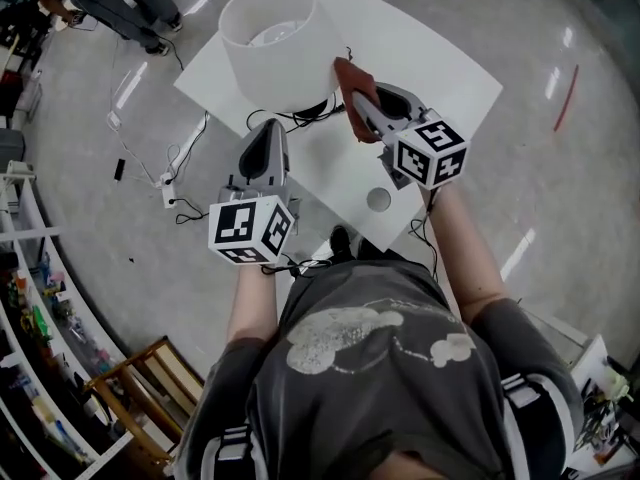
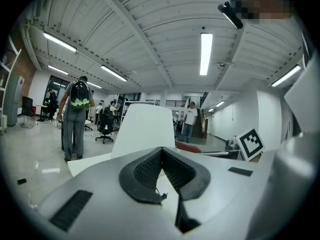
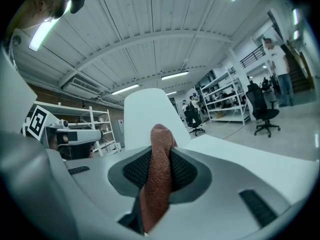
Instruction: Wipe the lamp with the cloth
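Head view: the left gripper (image 1: 268,128) hovers over the white surface (image 1: 450,83), just short of the lamp (image 1: 268,38). The left gripper view shows its jaws closed tip to tip with nothing between them. The lamp's white shade stands at the far left part of the surface, with a black cable (image 1: 300,118) at its foot. The reddish-brown cloth (image 1: 352,80) lies right against the shade's right side. The right gripper (image 1: 360,103) has its jaws clamped on the cloth, which sticks up between them toward the lamp.
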A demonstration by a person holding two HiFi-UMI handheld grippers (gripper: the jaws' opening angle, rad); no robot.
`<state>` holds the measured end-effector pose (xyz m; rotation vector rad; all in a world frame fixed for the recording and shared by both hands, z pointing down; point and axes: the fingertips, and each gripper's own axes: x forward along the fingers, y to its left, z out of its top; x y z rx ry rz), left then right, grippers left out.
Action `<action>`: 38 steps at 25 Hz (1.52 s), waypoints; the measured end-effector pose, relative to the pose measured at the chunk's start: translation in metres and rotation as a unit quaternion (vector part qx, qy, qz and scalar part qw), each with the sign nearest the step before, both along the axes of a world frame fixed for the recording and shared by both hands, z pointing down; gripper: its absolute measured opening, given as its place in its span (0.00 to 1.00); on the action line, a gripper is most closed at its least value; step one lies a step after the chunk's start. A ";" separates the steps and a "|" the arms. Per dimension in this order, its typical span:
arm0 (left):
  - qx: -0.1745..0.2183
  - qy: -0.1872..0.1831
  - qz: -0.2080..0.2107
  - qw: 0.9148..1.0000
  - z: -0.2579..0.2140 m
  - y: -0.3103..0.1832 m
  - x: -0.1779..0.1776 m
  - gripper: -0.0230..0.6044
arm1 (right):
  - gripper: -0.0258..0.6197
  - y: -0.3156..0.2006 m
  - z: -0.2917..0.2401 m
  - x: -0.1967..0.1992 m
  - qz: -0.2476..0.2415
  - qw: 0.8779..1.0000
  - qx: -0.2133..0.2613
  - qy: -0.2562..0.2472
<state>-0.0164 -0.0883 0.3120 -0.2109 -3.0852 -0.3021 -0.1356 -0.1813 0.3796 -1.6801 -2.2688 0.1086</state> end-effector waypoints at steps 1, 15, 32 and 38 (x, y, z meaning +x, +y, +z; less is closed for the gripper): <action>-0.003 0.000 -0.005 1.000 -0.003 -0.001 0.002 0.05 | 0.17 -0.002 -0.005 0.001 -0.004 1.000 -0.003 -0.003; -0.038 -0.042 0.007 0.998 -0.038 0.021 0.017 0.05 | 0.17 0.032 -0.098 0.025 -0.019 0.993 -0.094 -0.071; -0.024 -0.033 0.143 0.989 0.009 0.086 -0.001 0.05 | 0.17 0.075 -0.034 0.051 0.104 0.991 -0.070 -0.051; -0.014 -0.026 0.187 0.982 0.023 0.093 -0.003 0.05 | 0.17 0.070 0.002 0.058 0.160 0.985 -0.051 -0.023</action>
